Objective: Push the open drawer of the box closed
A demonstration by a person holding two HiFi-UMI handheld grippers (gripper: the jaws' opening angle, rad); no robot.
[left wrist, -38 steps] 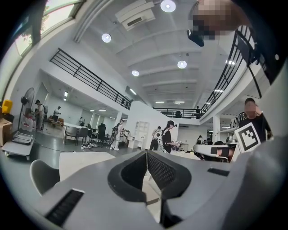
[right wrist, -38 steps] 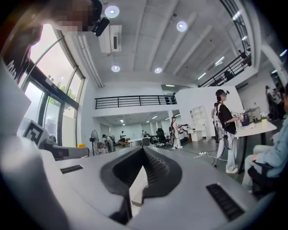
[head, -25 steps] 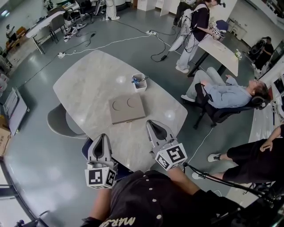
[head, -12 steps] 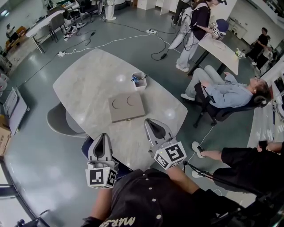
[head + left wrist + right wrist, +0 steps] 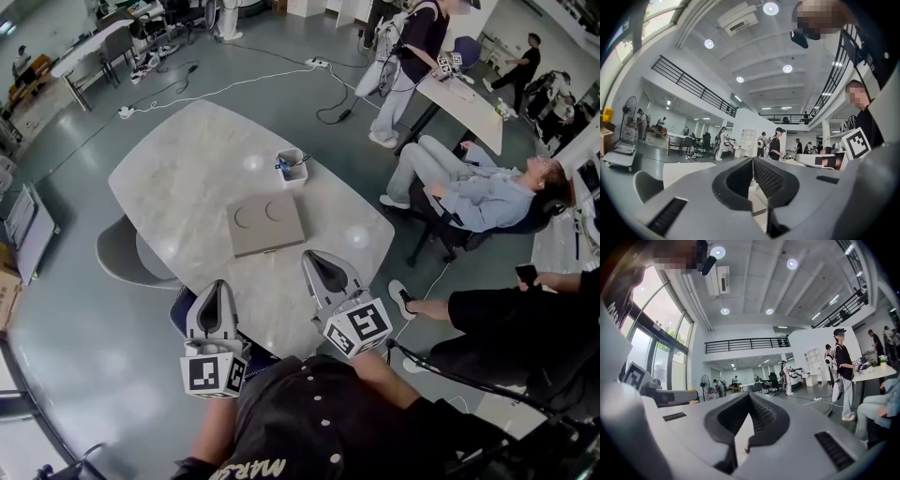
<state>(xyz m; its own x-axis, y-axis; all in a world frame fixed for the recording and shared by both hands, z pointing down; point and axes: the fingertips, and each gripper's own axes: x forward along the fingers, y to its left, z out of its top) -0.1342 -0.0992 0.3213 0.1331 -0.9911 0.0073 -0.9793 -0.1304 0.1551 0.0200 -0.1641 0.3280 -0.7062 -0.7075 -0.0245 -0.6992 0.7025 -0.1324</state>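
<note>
Box (image 5: 266, 225) sits mid-way on the tabletop (image 5: 178, 178), drawer front unclear; left gripper (image 5: 216, 295) and right gripper (image 5: 321, 267) hover at the near edge, jaws pressed together, empty. An off-centre shove may skid the whole box instead.

On the table (image 5: 178, 178), a container (image 5: 292, 170) stands behind the box (image 5: 266, 224).

Bright ceiling lights, sharp pictures, strong fisheye bending at edges.
</note>
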